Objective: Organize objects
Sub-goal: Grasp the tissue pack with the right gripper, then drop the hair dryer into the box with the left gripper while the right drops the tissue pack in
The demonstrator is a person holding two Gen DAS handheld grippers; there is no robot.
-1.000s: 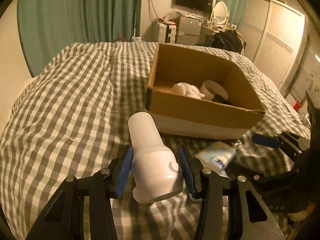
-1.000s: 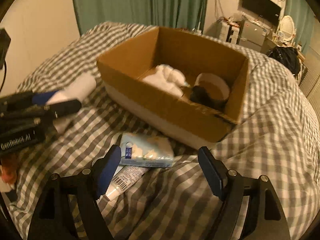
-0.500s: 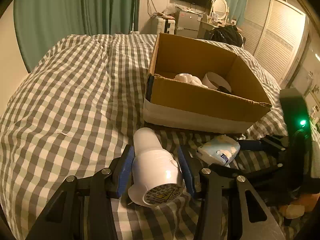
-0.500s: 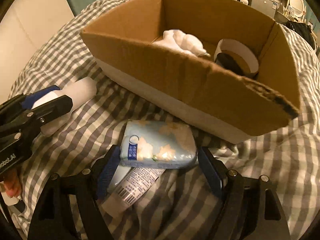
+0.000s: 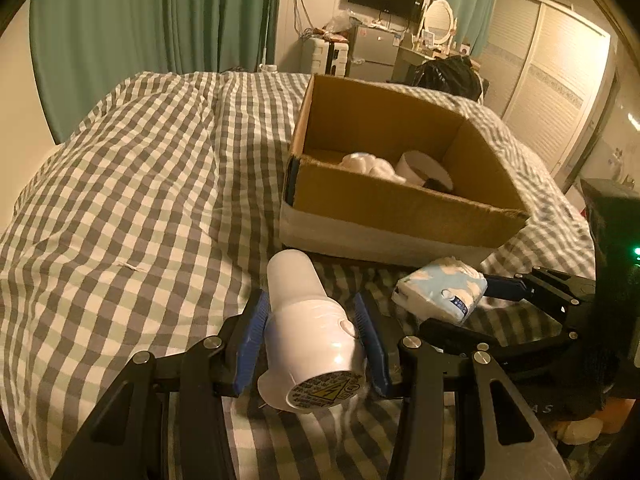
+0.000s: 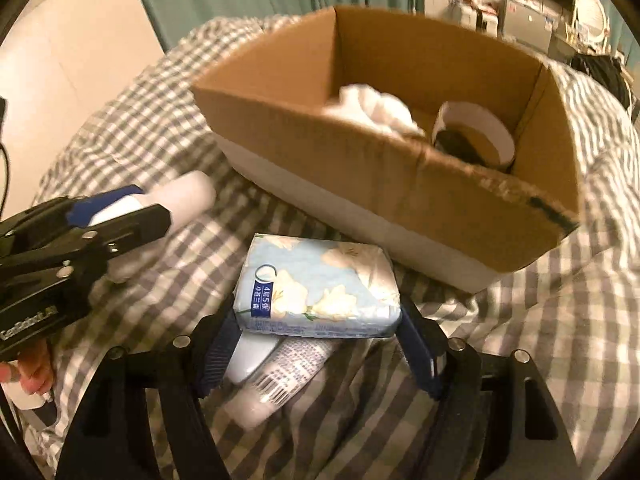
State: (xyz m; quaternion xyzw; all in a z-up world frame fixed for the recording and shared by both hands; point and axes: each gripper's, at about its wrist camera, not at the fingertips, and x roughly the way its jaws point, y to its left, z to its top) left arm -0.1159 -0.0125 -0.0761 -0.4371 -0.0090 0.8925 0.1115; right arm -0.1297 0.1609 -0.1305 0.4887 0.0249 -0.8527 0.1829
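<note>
My left gripper [image 5: 314, 344] is shut on a white plastic bottle-shaped device [image 5: 308, 328] and holds it just above the checked bedspread, in front of the cardboard box [image 5: 400, 216]. It also shows in the right wrist view [image 6: 160, 208]. My right gripper [image 6: 316, 344] is shut on a light blue tissue pack [image 6: 316, 286], also seen in the left wrist view [image 5: 440, 290]. Under the pack lies a white tube [image 6: 276, 376]. The box [image 6: 400, 200] holds a white cloth [image 6: 376, 108] and a tape roll [image 6: 476, 132].
The checked bedspread [image 5: 120, 184] covers the whole bed. Green curtains [image 5: 140, 32] hang behind. A dresser, a TV and a black bag [image 5: 448, 76] stand at the far wall. A sliding wardrobe [image 5: 552, 80] is at the right.
My right gripper has moved forward and closed its jaws onto the tissue pack and lifted it off the tube. My left gripper still holds the white device and has tipped it slightly.
</note>
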